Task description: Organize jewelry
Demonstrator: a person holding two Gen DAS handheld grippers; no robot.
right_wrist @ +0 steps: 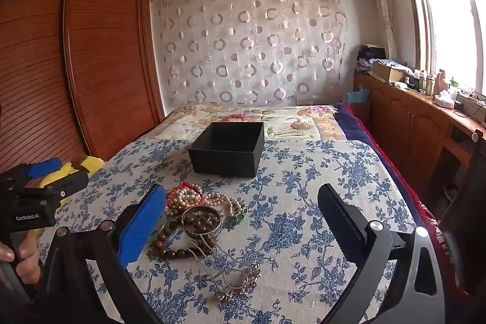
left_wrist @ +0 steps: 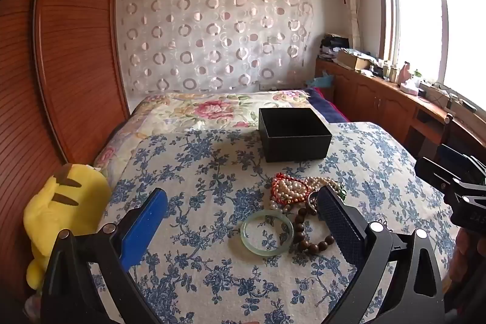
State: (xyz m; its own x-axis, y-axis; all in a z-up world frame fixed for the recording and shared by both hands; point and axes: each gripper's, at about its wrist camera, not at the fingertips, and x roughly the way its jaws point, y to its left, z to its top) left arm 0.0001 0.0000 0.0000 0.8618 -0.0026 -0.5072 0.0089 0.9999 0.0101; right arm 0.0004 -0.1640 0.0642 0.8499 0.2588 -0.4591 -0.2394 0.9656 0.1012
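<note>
An open black box (left_wrist: 294, 134) (right_wrist: 227, 148) stands on the blue-flowered cloth, beyond a heap of jewelry. The heap holds a pale green bangle (left_wrist: 267, 232), a dark wooden bead bracelet (left_wrist: 306, 236) (right_wrist: 173, 251), a pearl and red bead piece (left_wrist: 288, 191) (right_wrist: 183, 198), a metal bangle (right_wrist: 201, 220) and a silver chain necklace (right_wrist: 234, 278). My left gripper (left_wrist: 243, 202) hovers open over the heap, nothing between its fingers. My right gripper (right_wrist: 243, 202) is open too, with the heap near its left finger (right_wrist: 142, 223).
A yellow plush toy (left_wrist: 60, 214) lies at the cloth's left edge beside a wooden wardrobe (left_wrist: 76, 44). A flowered quilt (left_wrist: 218, 108) lies behind the box. A cluttered wooden cabinet (right_wrist: 419, 111) runs under the window on the right. A person's hand (right_wrist: 21, 257) holds the left gripper's handle.
</note>
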